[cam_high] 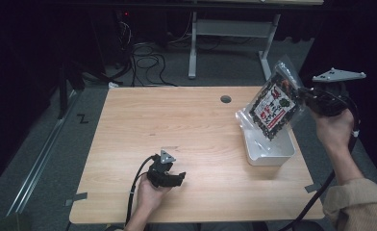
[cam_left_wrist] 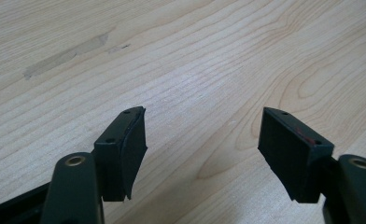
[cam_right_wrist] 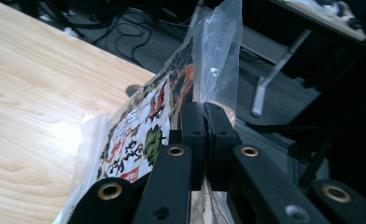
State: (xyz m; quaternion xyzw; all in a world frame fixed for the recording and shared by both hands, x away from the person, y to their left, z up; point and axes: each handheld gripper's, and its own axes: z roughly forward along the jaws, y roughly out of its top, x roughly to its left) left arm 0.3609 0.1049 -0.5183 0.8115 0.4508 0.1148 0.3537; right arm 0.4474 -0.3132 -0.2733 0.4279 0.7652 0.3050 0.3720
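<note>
Two claws at a wooden table [cam_high: 177, 120]: right claw [cam_right_wrist: 203, 116] pinches a snack bag [cam_high: 274, 107] above a white tray [cam_high: 273, 149], print unreadable; left claw [cam_left_wrist: 202, 140] gapes empty

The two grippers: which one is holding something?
The right gripper: its jaws are shut on the snack bag, lifted above the white tray. The left gripper is open over bare table.

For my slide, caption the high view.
Right gripper lifts a snack bag above a white bin; left gripper rests open.
</note>
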